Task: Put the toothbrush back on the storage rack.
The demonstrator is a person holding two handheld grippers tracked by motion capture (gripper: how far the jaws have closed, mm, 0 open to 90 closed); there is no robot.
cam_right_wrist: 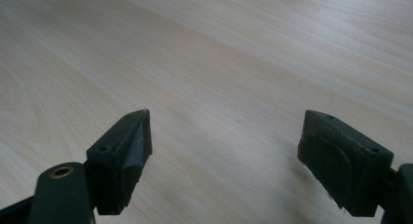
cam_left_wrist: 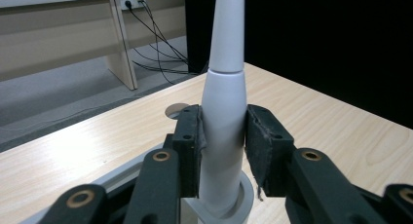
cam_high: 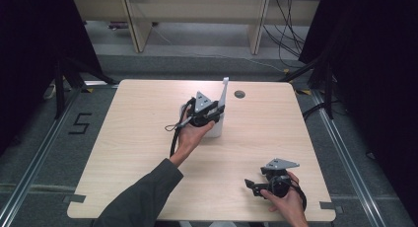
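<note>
While our left tongs (cam_left_wrist: 223, 146) clamp both pads onto the white tapered handle (cam_left_wrist: 224, 107), that handle stands upright in its white round holder (cam_high: 215, 128) right below the jaws, out past the middle of the tabletop (cam_high: 128, 153). Our right tongs (cam_right_wrist: 224, 160) sit wide open with nothing between them, hovering low over bare wood, well apart from the left ones.

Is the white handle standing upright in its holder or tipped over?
Upright. The white handle rises straight from its round white holder, and the left gripper is shut on it.
</note>
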